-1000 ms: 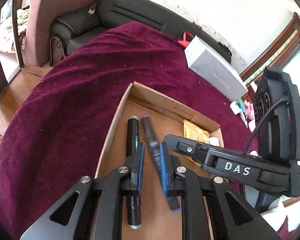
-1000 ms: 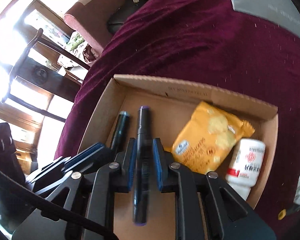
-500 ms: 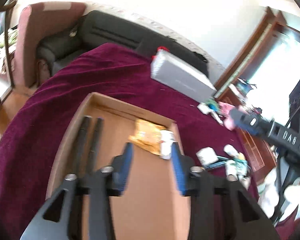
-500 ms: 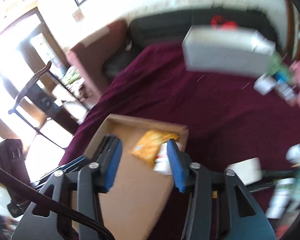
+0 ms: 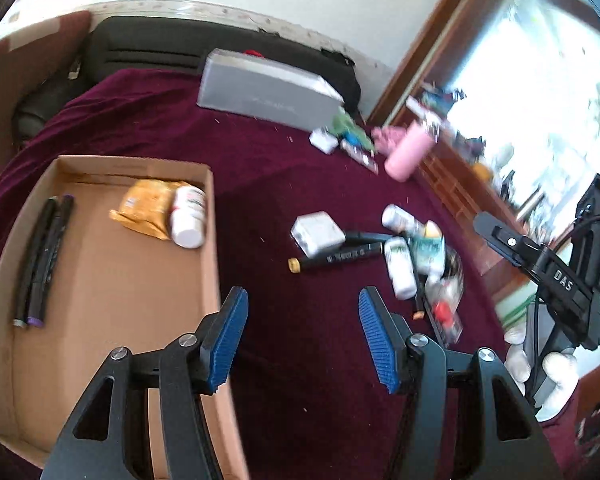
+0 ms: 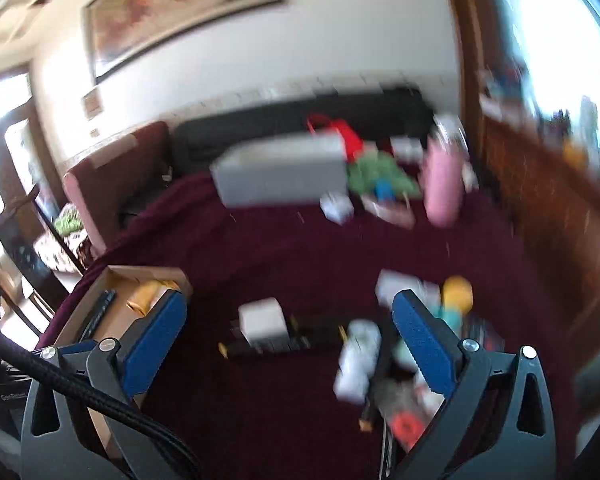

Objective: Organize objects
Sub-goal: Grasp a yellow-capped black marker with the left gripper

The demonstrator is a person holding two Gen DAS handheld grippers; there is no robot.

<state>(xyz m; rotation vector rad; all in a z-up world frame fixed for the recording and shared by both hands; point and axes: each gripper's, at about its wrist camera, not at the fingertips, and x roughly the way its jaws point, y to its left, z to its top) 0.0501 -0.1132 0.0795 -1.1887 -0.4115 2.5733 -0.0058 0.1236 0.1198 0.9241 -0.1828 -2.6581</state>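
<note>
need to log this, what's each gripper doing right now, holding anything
left gripper: jaws opening, nothing between them, over the maroon cloth.
right gripper: jaws opening wide, holding nothing.

Matt, fuzzy maroon cloth, flecked with lint, over the whole surface (image 5: 148,120); plain brown corrugated cardboard, dull and unprinted, for the box (image 5: 112,292). Crinkly glossy foil on the yellow snack packet (image 5: 148,210), smooth white plastic on the bottle (image 5: 188,220) touching it, satin black plastic on the two markers (image 5: 44,256). Ribbed blue rubbery pads (image 5: 226,340) on matt black plastic tongs (image 5: 302,338) with bright metal screw heads.
</note>
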